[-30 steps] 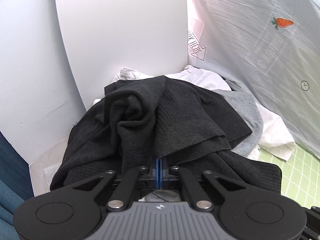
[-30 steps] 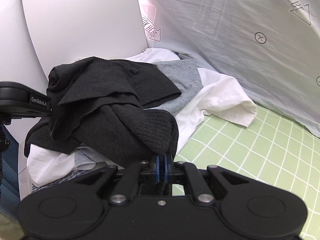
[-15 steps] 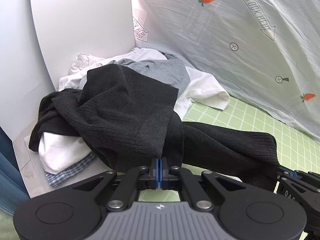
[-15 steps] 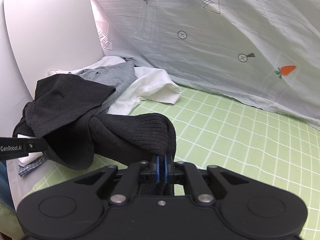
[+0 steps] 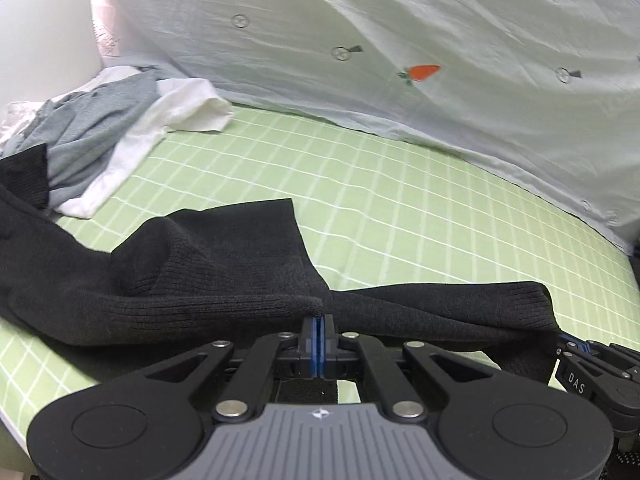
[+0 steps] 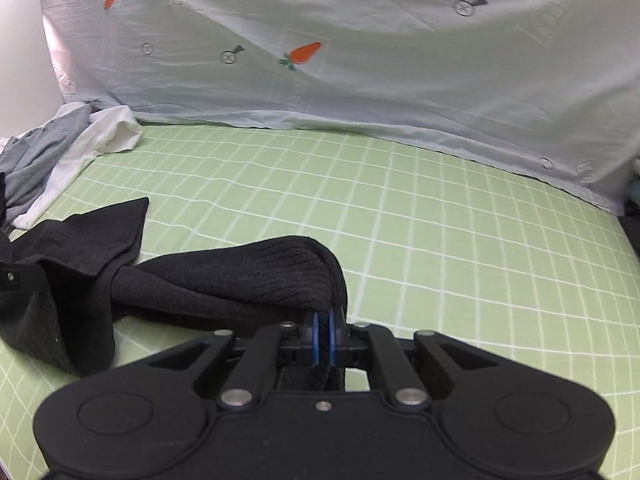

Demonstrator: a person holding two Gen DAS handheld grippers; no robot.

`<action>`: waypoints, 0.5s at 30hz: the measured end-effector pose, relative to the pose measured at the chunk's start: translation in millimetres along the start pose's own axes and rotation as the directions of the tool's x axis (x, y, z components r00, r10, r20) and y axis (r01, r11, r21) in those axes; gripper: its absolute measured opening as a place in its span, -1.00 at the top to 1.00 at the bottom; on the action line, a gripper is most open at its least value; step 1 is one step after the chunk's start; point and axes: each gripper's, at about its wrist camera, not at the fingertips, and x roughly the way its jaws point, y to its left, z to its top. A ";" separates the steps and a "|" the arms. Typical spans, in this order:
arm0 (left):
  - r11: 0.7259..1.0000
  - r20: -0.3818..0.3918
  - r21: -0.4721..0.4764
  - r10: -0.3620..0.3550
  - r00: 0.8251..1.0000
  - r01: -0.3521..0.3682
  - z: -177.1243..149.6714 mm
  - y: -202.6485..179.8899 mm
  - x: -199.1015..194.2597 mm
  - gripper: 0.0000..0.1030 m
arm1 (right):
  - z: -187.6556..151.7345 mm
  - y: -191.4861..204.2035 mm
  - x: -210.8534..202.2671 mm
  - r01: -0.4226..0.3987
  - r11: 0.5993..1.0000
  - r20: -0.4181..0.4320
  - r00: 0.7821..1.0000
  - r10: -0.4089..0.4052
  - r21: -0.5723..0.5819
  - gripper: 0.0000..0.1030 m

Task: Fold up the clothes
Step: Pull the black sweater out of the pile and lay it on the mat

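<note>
The left claw [image 5: 319,334] is clamped tight on a fold of the black sweater [image 5: 208,280], and the right claw [image 6: 329,336] pinches another ribbed edge of the same sweater [image 6: 248,276], its blue pads [image 6: 317,338] pressed together on the knit. The sweater stretches between the two claws and trails off to the left, lying across the green checked sheet [image 6: 460,240]. Farther off at the left edge sits a pile of grey and white clothes [image 5: 104,128], and a pale cloth printed with carrots [image 6: 360,80] hangs behind the sheet.
</note>
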 end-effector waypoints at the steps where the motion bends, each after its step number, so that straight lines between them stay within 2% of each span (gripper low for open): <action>1: 0.999 -0.001 0.022 -0.034 0.999 0.034 -2.9 -19.9 0.4 0.99 | -4.7 -25.0 -2.5 0.038 0.999 0.000 0.999 -0.038 0.036 0.90; 4: 0.986 -0.009 0.080 -0.145 0.989 0.146 -9.0 -72.3 -1.3 0.99 | -19.0 -100.8 -11.3 0.161 0.975 -0.004 0.987 -0.162 0.154 0.90; 7: 0.960 -0.004 0.171 -0.223 0.975 0.220 -11.1 -121.5 -11.9 0.99 | -33.5 -176.8 -23.4 0.303 0.909 -0.022 0.950 -0.310 0.286 0.89; 9: 0.945 0.000 0.226 -0.242 0.970 0.236 -13.0 -143.6 -17.4 0.99 | -42.3 -221.8 -33.2 0.404 0.838 -0.049 0.908 -0.416 0.366 0.89; 11: 0.937 -0.009 0.250 -0.248 0.969 0.243 -15.4 -155.8 -17.2 0.99 | -50.5 -258.6 -41.8 0.471 0.768 -0.090 0.871 -0.483 0.435 0.89; 13: 0.938 -0.029 0.249 -0.241 0.970 0.241 -17.5 -158.5 -12.9 0.99 | -60.2 -283.7 -49.3 0.497 0.719 -0.126 0.854 -0.505 0.486 0.87; 15: 0.947 -0.043 0.229 -0.223 0.974 0.227 -17.0 -153.2 -8.2 0.99 | -70.0 -293.1 -52.5 0.494 0.696 -0.143 0.854 -0.500 0.521 0.83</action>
